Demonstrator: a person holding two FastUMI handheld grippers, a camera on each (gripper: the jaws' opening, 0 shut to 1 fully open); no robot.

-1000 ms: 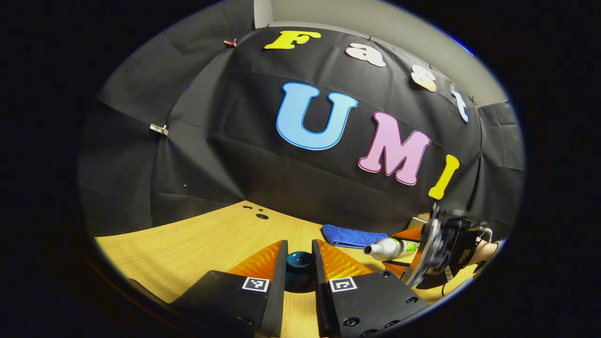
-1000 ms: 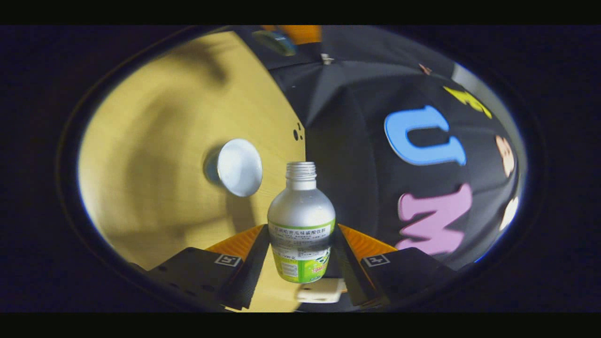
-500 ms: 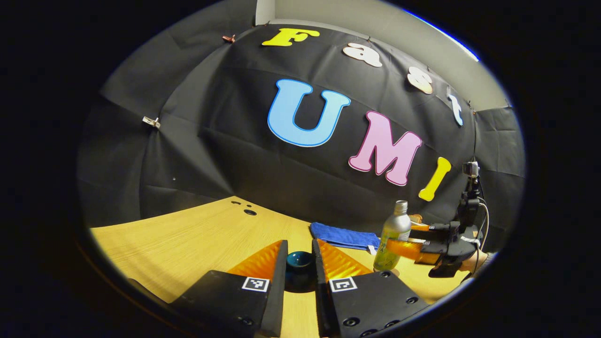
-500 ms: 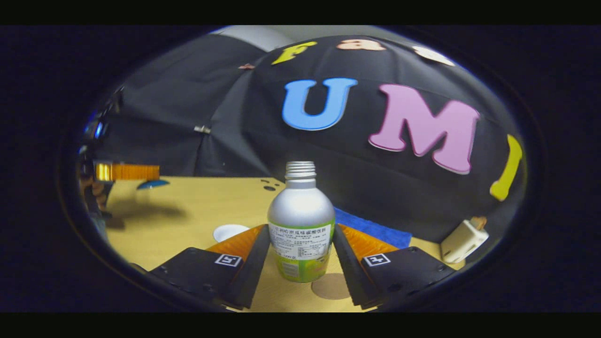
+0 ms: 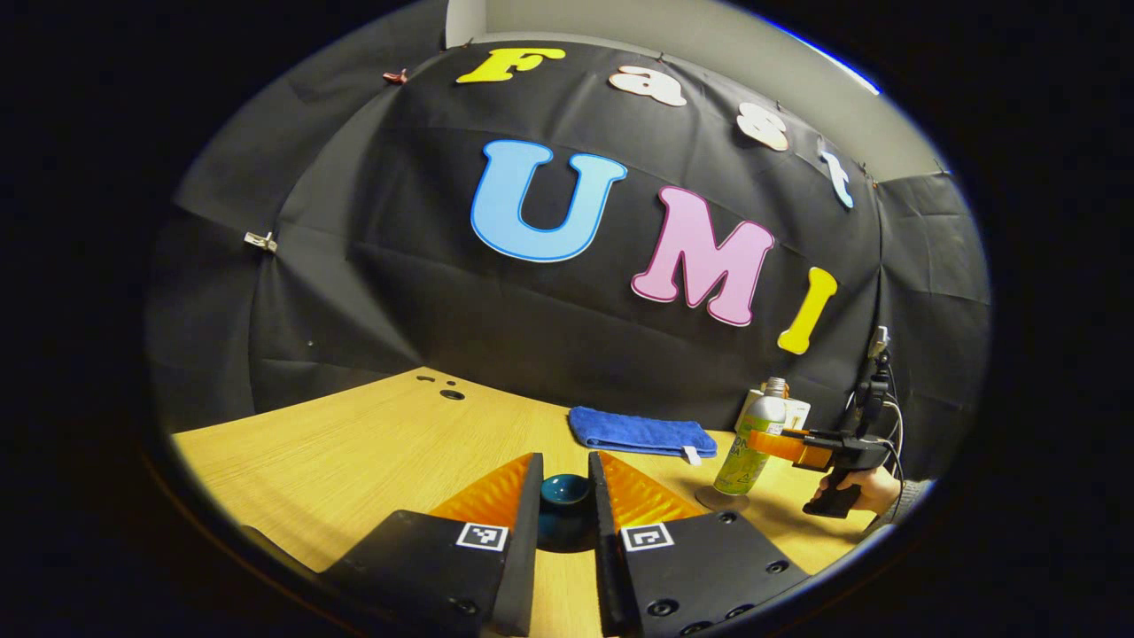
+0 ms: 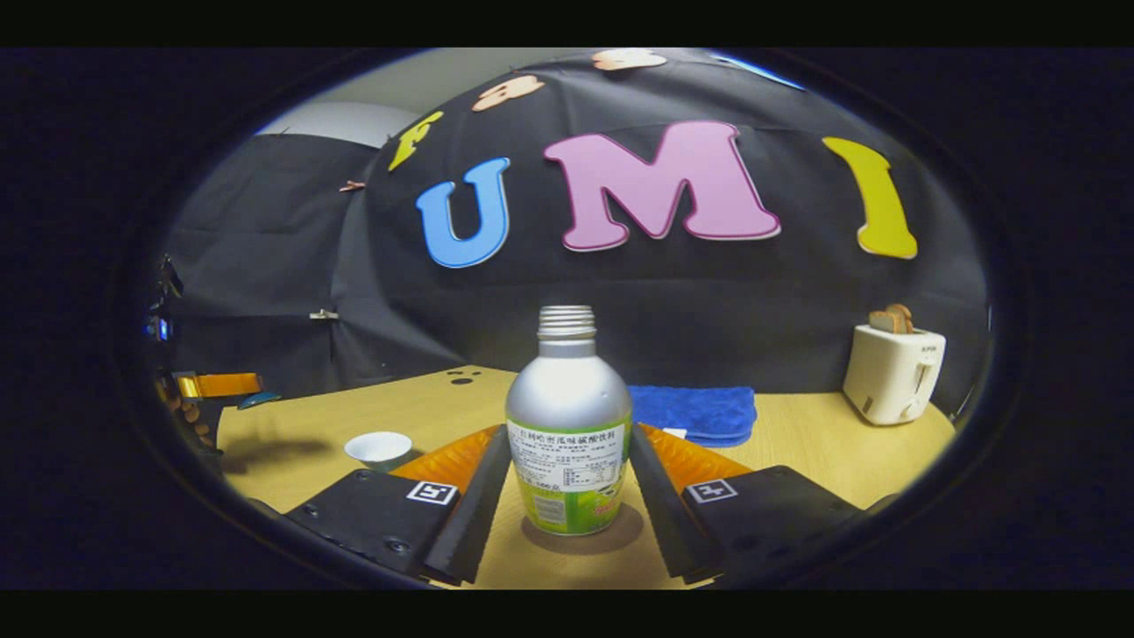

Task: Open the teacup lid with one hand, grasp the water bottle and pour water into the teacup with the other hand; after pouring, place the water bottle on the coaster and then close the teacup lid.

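Note:
A dark teal teacup lid (image 5: 565, 498) sits between the fingers of my left gripper (image 5: 564, 468), which is shut on it above the wooden table. The same gripper (image 6: 215, 386) hangs at the far left of the right gripper view, above the table. Below and to the right of it stands the white teacup (image 6: 379, 447), uncovered. My right gripper (image 6: 569, 436) is shut on the silver and green water bottle (image 6: 567, 394). The bottle stands upright, capless, on the round brown coaster (image 6: 611, 538). In the left gripper view the bottle (image 5: 751, 439) and right gripper (image 5: 784, 441) are at the right.
A folded blue cloth (image 6: 695, 411) lies at the back of the table (image 6: 815, 452) near the black wall. A white toaster (image 6: 891, 372) with bread in it stands at the back right. A hand (image 5: 873, 486) holds the right gripper's handle.
The bottle swung from lying tilted over the teacup to upright, moved right and came down onto the coaster. My left gripper kept hold of the lid and turned slightly.

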